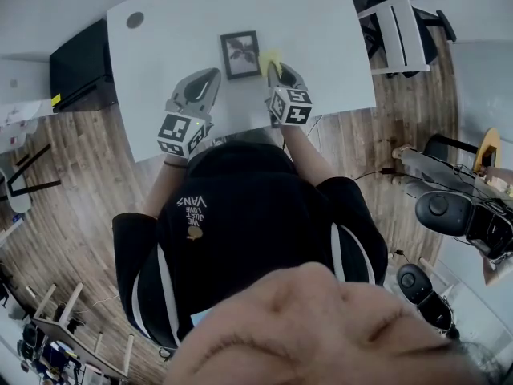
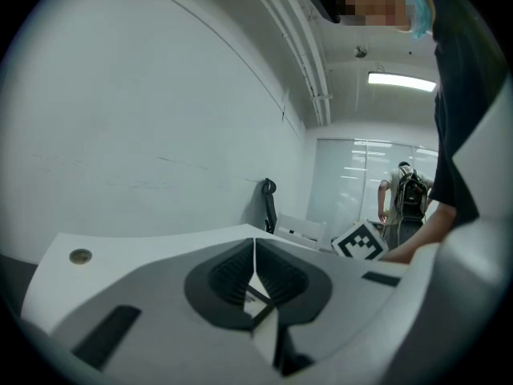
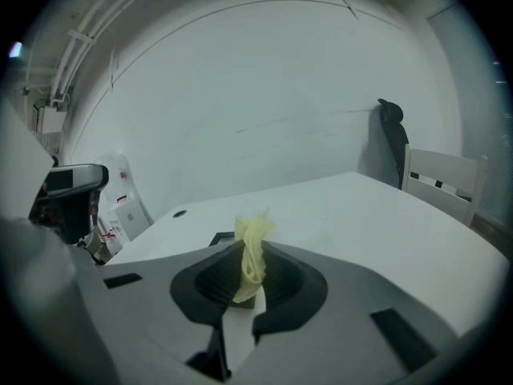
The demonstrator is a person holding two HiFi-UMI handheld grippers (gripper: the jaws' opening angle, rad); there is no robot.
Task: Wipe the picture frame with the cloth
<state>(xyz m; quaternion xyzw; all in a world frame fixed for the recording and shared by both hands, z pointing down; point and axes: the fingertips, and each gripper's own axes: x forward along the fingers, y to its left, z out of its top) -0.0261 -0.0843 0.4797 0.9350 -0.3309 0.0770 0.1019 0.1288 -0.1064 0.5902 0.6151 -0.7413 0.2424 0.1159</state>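
Right gripper [image 3: 252, 255] is clamped on the yellow cloth [image 3: 253, 233], just beside the picture frame [image 1: 240, 54] lying flat on the white table [image 1: 321, 22]. Left gripper [image 2: 254, 251] has its jaws pressed together with nothing between them, near the frame's other side.

Soft crumpled cloth [image 3: 252, 251], smooth matt table [image 1: 321, 30] (wood-plank floor [image 1: 88, 183]).
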